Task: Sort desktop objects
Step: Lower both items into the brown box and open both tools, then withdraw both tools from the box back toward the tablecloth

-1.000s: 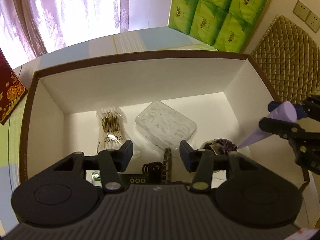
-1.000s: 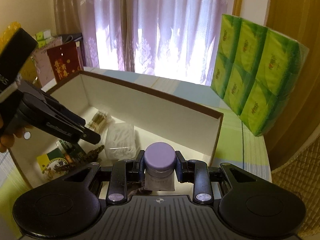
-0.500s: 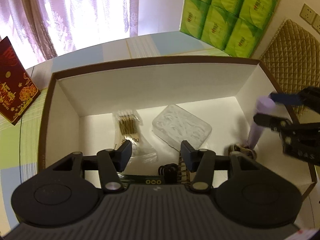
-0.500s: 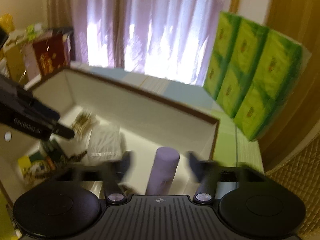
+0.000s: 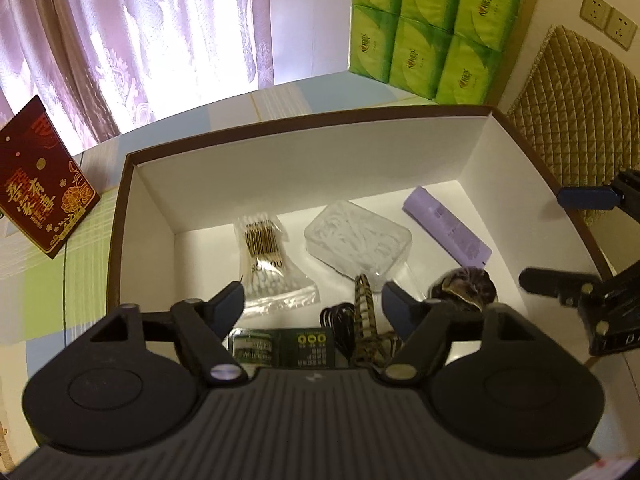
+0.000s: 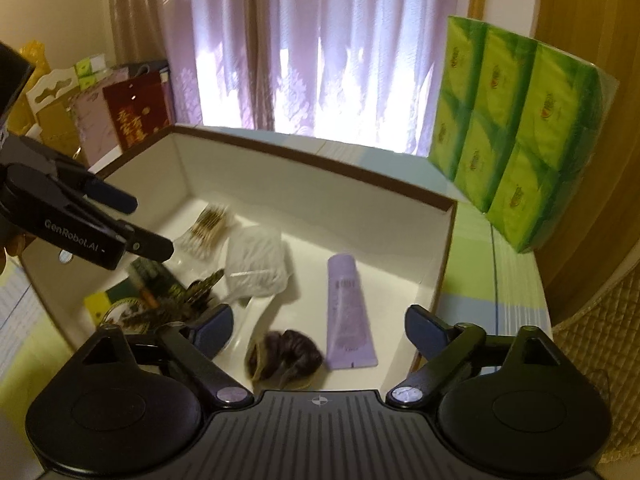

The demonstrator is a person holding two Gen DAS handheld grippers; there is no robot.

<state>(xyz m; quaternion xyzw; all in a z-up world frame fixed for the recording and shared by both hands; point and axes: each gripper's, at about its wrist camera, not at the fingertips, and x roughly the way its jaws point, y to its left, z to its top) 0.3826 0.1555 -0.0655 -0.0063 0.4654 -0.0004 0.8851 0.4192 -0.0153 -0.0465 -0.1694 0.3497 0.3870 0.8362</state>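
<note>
Looking down both wrist views, I see the box (image 5: 304,168) with the task's things gathered inside, presumably so loose desktop items end up in one container. The lavender tube (image 6: 347,312) lies flat on the box floor at about 12 o'clock from my right gripper (image 6: 320,326), whose jaws are opening wide with nothing between the pads; I judge the tube was meant to rest here, clear of the wall at 3 o'clock. Its small print is too blurred to read. Just beside the tube's crimped end, at 9 o'clock of it, sits the dark scrunchie (image 6: 286,356).

My left gripper (image 5: 314,304) hovers over the near end of the box, jaws also opening and holding nothing. Beyond it, at 11 o'clock, lies the cotton swab bag (image 5: 266,256), its printing not legible; at 1 o'clock, the clear plastic case (image 5: 358,240) of white picks. Below the fingers lie a green and black packet (image 5: 280,346) bearing small unreadable text, a black hair tie (image 5: 338,320) and a striped clip (image 5: 366,320).

Legible writing: "GenRobot.AI" on the left gripper's arm in the right view. Outside the box, the red card (image 5: 42,180) carries gold Chinese characters, and the green tissue packs (image 5: 428,28) show a red logo I cannot read.
</note>
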